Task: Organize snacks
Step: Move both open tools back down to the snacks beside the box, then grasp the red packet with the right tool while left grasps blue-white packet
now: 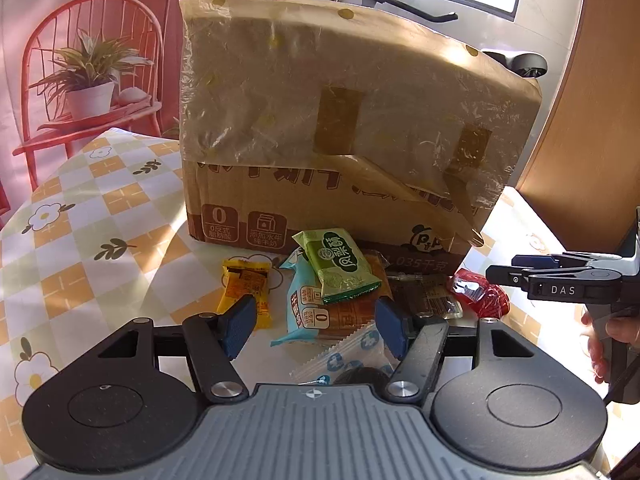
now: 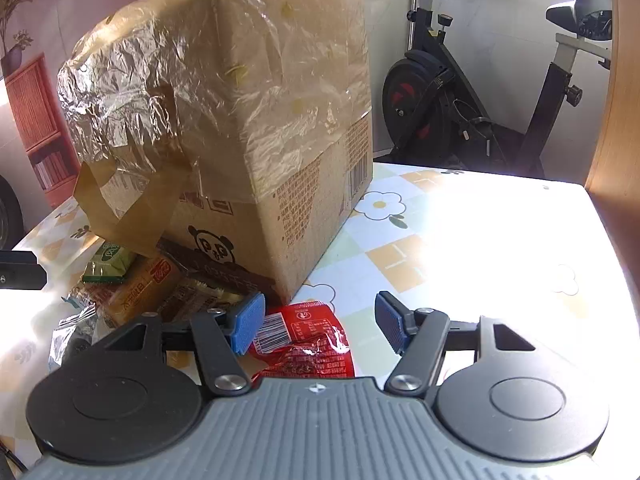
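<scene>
- Left wrist view: the left gripper (image 1: 316, 326) hangs with jaws wide and empty over the snack pile just before the cardboard box (image 1: 340, 120). The green packet (image 1: 340, 266) lies atop the blue bread pack (image 1: 308, 312); lifting that top one first should avoid dragging the rest. The yellow packet (image 1: 244, 284) sits just beside its left pad.
- Right wrist view: the right gripper (image 2: 320, 326), jaws wide and empty, straddles the red packet (image 2: 312, 344) on the tablecloth (image 2: 400, 260). Descend and pinch mid-wrapper, clear of the box corner.

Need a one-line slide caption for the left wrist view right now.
Open left gripper poised over a blue bread packet and green snack packet before a bag-lined cardboard box.
</scene>
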`<act>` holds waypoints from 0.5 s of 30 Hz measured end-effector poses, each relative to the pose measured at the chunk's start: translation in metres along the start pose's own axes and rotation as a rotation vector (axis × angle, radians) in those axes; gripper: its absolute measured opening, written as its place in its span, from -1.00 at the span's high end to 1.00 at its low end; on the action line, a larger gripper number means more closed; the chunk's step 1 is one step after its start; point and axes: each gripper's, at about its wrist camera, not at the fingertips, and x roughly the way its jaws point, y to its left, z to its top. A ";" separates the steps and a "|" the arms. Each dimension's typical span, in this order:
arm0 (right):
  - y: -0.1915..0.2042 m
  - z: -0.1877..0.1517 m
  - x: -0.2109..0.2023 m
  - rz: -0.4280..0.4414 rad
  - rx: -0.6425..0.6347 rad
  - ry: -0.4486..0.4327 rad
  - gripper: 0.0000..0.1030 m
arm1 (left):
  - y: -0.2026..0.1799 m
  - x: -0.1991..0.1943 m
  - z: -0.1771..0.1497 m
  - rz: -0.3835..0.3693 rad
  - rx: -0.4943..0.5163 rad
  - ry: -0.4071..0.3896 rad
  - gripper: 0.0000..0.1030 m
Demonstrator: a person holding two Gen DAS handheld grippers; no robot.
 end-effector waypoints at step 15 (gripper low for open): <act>0.011 0.001 0.038 0.070 -0.106 0.197 -0.38 | -0.001 0.010 -0.005 -0.017 -0.033 0.066 -0.32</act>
